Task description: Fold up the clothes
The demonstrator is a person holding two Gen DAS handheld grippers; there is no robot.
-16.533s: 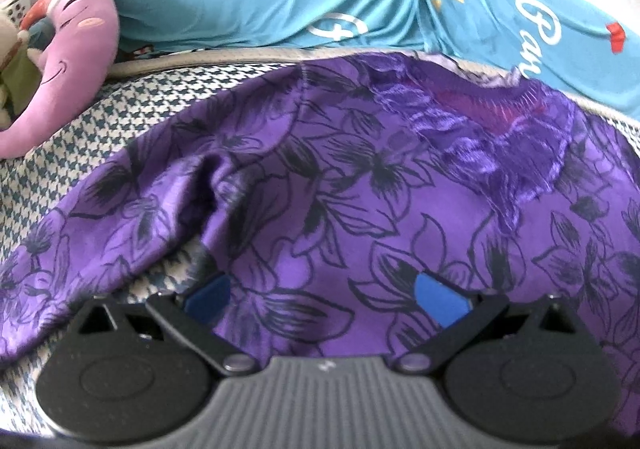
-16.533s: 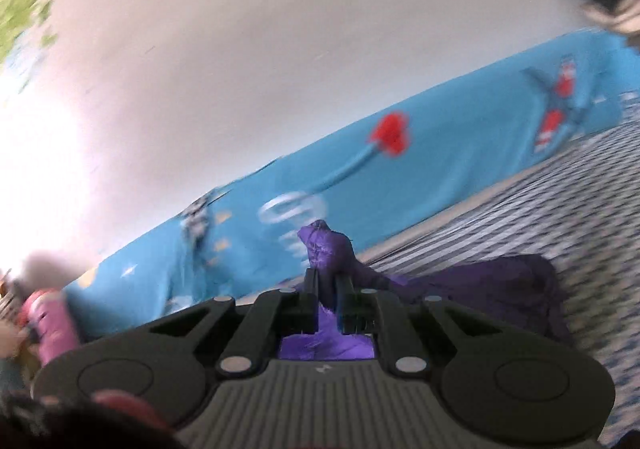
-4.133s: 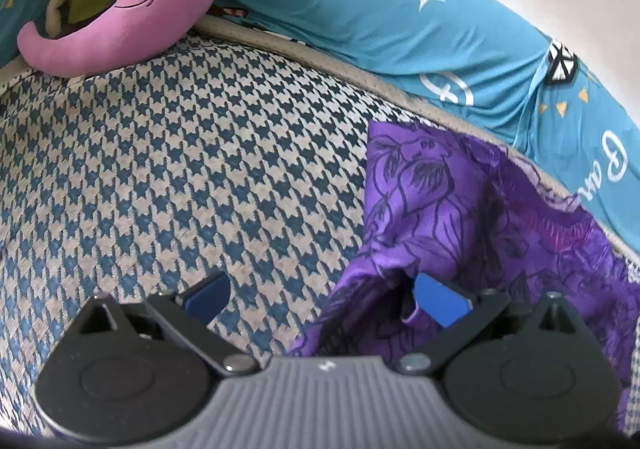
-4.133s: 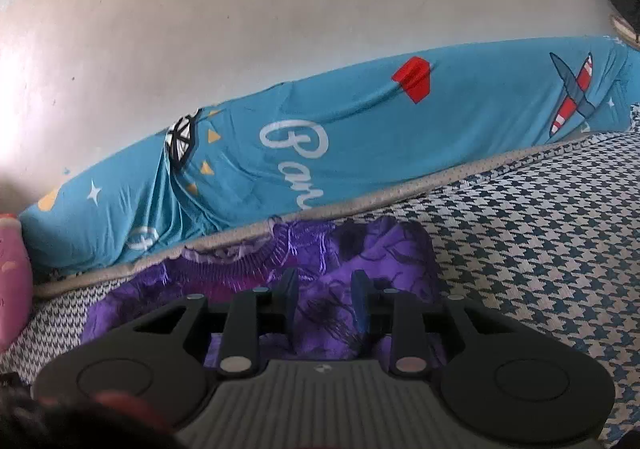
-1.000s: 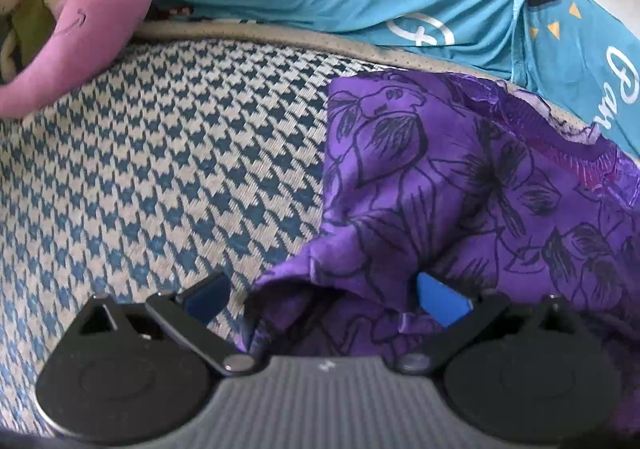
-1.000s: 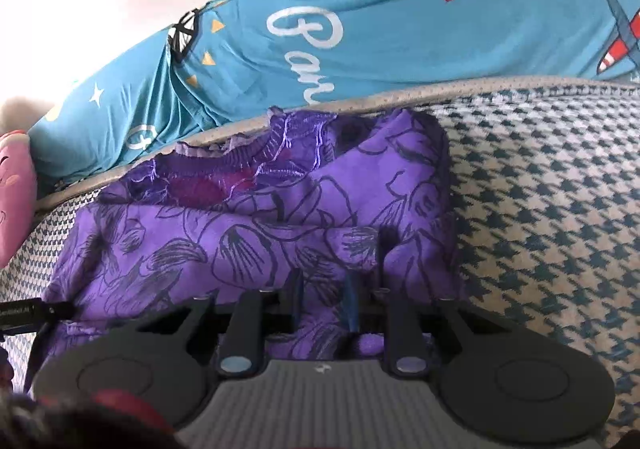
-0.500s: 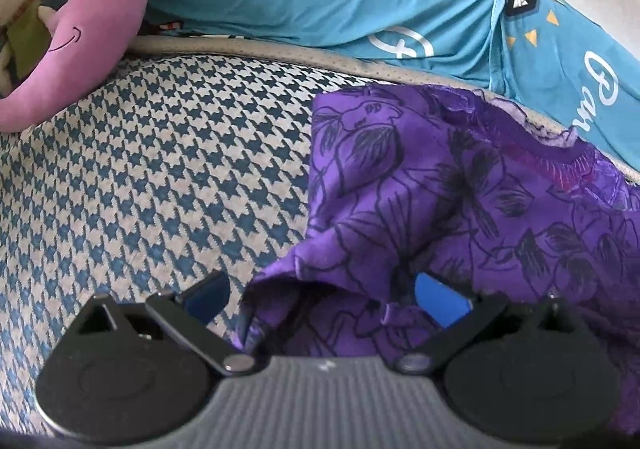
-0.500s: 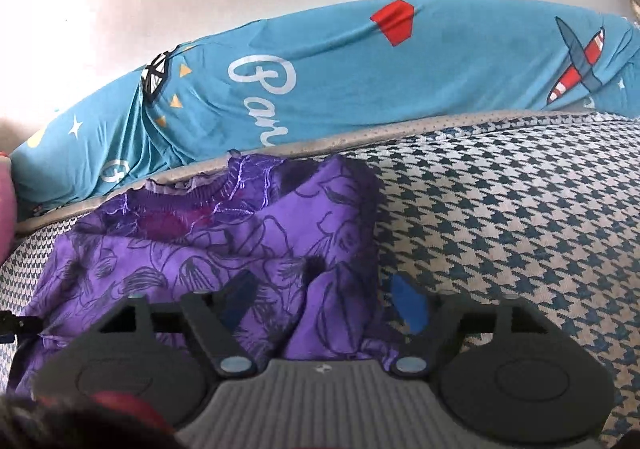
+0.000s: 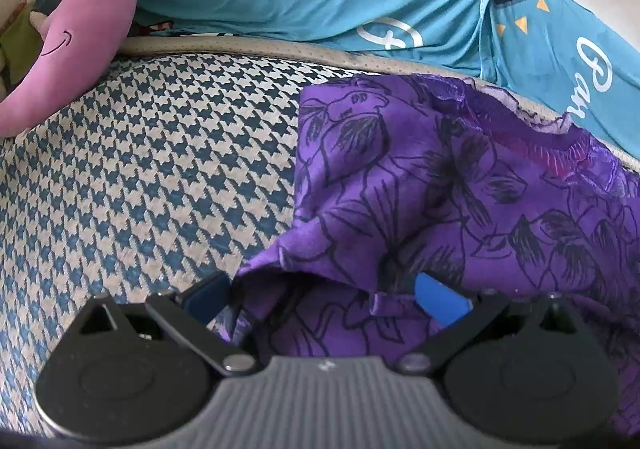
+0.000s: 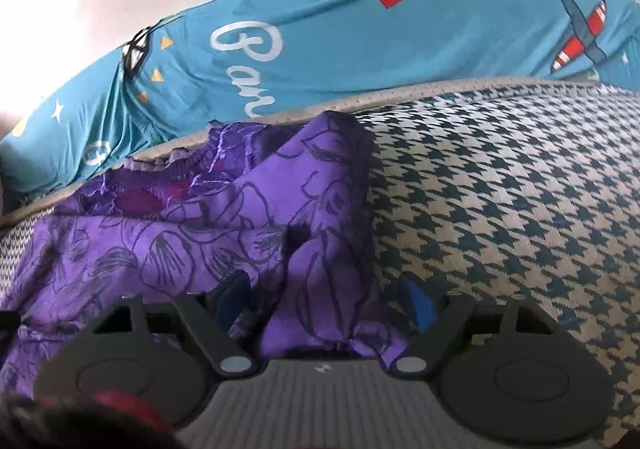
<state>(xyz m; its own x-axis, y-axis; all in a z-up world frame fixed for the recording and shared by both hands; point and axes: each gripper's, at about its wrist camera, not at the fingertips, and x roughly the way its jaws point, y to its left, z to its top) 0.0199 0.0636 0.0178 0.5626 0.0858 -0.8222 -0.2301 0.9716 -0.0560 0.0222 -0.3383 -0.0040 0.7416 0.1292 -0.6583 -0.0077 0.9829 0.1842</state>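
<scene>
So the purple floral-print blouse with a lace neckline (image 9: 460, 185) is lying on the blue-and-white houndstooth bed cover (image 9: 140, 177), with both side edges turned in toward the middle, so it's a narrowish strip. Long axis runs away from the cameras, neckline at the far end right up against the teal printed bolster cushion (image 10: 360, 41).

Both claws sit at the near end, one per corner. Left claw (image 9: 320, 293) is spread wide with the rumpled left corner lying loose between the pads, not pinched. Right claw (image 10: 324, 301) is spread too, with the right edge bunched between its pads. Neither arm is nearer.

My guess: whatever comes next goes along that long axis, near end toward the collar. There's a pink plush toy (image 9: 80, 37) far left, well apart from it all.
</scene>
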